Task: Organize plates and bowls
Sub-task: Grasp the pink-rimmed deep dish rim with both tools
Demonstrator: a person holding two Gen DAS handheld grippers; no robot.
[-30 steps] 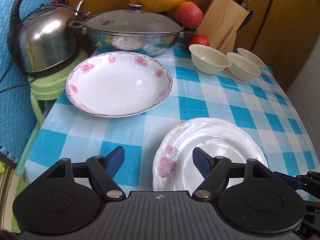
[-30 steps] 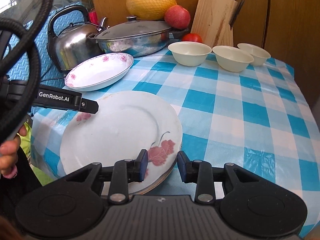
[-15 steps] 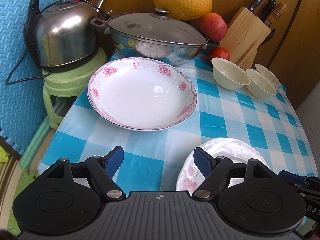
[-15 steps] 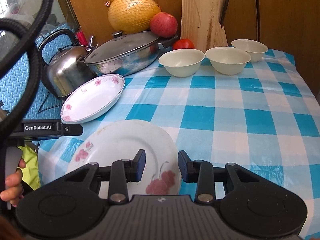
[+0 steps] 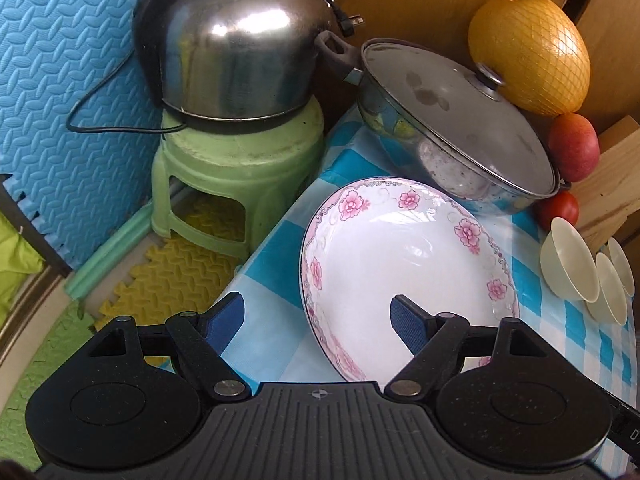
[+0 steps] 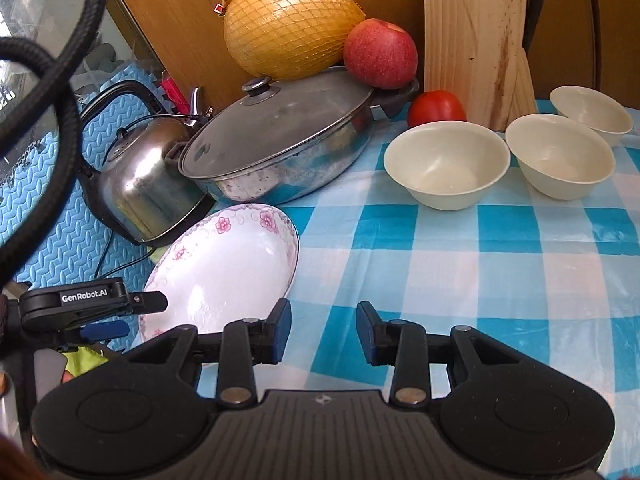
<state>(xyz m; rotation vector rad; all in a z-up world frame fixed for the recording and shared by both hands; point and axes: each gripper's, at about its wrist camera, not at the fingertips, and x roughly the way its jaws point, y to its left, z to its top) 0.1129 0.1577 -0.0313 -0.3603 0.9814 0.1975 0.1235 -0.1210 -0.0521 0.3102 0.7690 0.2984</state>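
Left tongs (image 5: pixel 316 320): jaws spread wide, empty. They straddle the near-left rim of the floral plate (image 5: pixel 404 276); the right pad hangs over the plate's white well, the left pad over the blue-checked cloth at the desk (image 5: pixel 280 332) edge. Contact with the rim cannot be told.

Right tongs (image 6: pixel 323 330): jaws parted to a moderate gap, holding nothing, poised above bare checked cloth just right of the floral plate.

Floral plate sits at the desk's left edge, deep, white, with a ring of pink flowers, directly in front of the lidded pan (image 6: pixel 280 140) and near the steel kettle (image 5: pixel 236 44). The kettle stands on a green stool (image 5: pixel 236 176) beside the desk, cord trailing left.

Three cream bowls (image 6: pixel 446 164) stand in a row toward the back right of the desk, each separate, upright, empty.

Behind them: wooden knife block (image 6: pixel 474 40), tomato (image 6: pixel 436 108) at its base, apple (image 6: pixel 380 54) and netted pomelo (image 6: pixel 288 24) behind the pan lid.
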